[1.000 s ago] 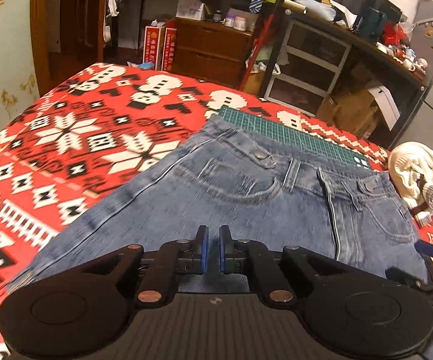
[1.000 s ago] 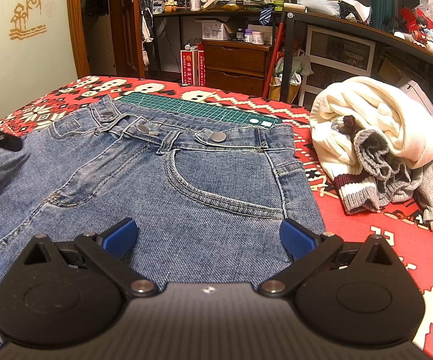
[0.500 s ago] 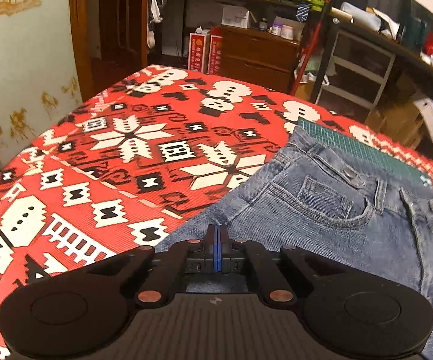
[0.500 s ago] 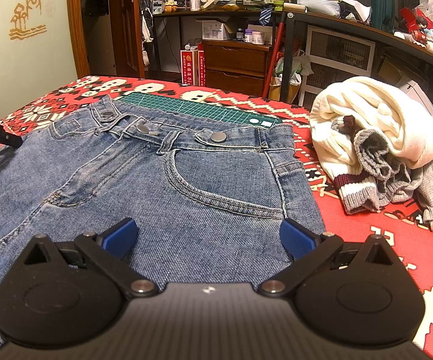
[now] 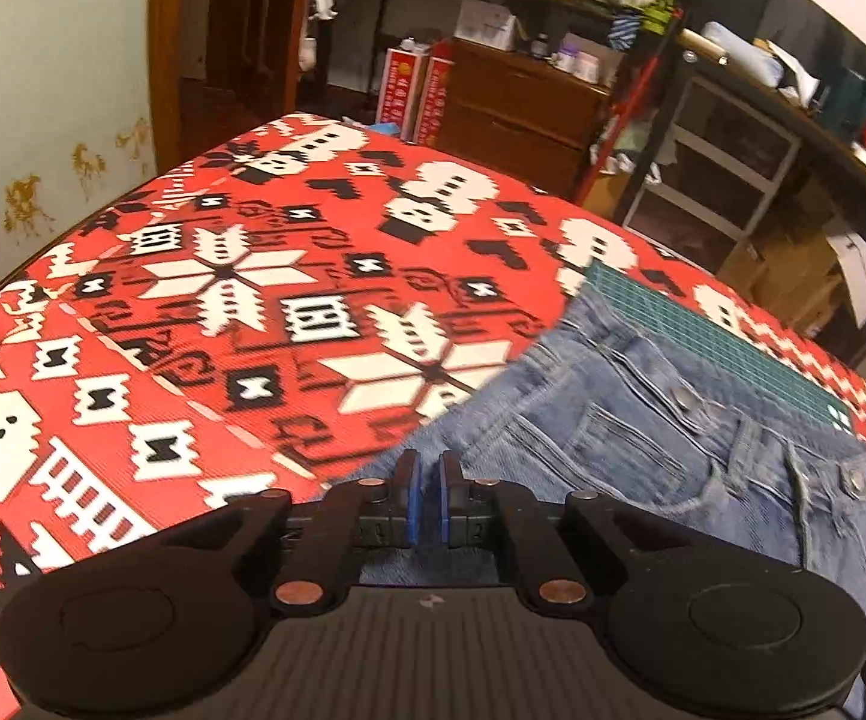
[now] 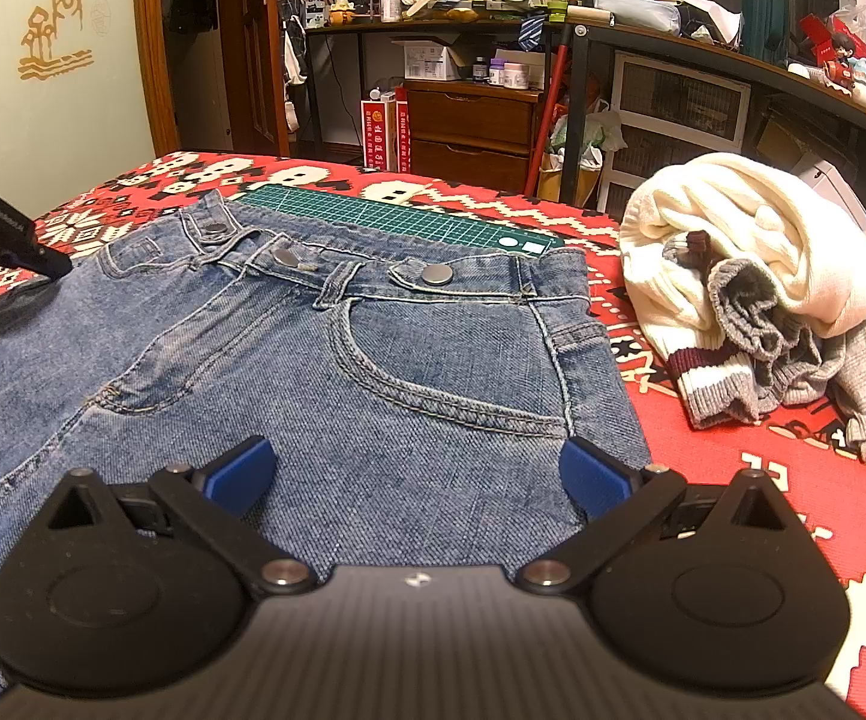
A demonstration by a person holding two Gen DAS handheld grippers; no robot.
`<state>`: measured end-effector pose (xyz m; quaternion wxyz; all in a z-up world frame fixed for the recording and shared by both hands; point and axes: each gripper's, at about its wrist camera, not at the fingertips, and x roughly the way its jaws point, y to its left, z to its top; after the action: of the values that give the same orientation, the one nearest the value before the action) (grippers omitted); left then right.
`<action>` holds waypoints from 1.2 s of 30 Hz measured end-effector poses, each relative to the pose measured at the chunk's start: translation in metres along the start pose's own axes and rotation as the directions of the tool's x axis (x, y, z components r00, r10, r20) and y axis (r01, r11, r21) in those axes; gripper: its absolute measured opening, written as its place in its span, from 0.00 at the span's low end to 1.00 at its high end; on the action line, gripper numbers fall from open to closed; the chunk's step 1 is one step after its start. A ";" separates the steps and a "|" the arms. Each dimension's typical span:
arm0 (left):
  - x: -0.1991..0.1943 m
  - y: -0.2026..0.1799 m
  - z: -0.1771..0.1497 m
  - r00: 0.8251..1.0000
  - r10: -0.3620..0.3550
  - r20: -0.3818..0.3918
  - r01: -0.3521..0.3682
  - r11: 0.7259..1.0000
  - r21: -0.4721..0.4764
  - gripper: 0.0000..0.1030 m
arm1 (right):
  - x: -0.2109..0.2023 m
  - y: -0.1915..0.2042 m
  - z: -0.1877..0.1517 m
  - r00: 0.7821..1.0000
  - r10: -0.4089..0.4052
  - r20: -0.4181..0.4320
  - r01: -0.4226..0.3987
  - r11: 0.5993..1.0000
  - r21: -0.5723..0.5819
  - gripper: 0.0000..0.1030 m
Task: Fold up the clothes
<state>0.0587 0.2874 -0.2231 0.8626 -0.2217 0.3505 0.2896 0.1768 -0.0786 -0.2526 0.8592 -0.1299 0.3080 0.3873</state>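
Observation:
Blue jeans (image 6: 337, 372) lie flat on the red patterned bedspread (image 5: 205, 312), waistband toward the far side. My left gripper (image 5: 427, 498) hovers at the left side edge of the jeans (image 5: 643, 456), its blue pads only a narrow slit apart, and I see no cloth between them. From the right wrist view the left gripper (image 6: 7, 234) shows as a black shape by the jeans' left edge. My right gripper (image 6: 415, 474) stands wide open low over the right thigh of the jeans, holding nothing.
A heap of cream and grey knitwear (image 6: 751, 300) lies on the bed right of the jeans. A green cutting mat (image 6: 397, 219) sticks out beyond the waistband. Desks, drawers and shelving (image 6: 475, 132) stand past the bed's far edge.
My left gripper has swung from over the middle of the jeans to their left edge; its pads closed fully half a second ago and now stand slightly apart. The right gripper has stayed still.

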 end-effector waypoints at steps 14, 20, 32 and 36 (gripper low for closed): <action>-0.029 0.050 -0.011 1.000 0.025 -0.018 -0.027 0.997 -0.075 0.06 | 0.000 0.000 0.000 1.000 0.000 0.000 0.000 1.000 0.000 1.00; -0.033 0.040 -0.005 0.999 -0.045 -0.019 0.043 0.995 -0.086 0.06 | 0.000 0.000 0.000 1.000 0.000 0.000 0.000 1.000 0.000 1.00; -0.040 0.061 -0.021 0.997 0.037 -0.068 -0.039 0.999 -0.030 0.10 | 0.000 0.000 0.000 1.000 0.000 0.000 0.000 1.000 0.000 1.00; -0.050 0.078 -0.027 0.996 0.052 -0.074 -0.055 0.998 -0.042 0.03 | 0.000 0.000 0.000 1.000 0.000 0.000 0.000 1.000 0.000 1.00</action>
<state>-0.0346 0.3113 -0.2183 0.8362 -0.2414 0.3810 0.3120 0.1771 -0.0788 -0.2527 0.8592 -0.1298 0.3080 0.3874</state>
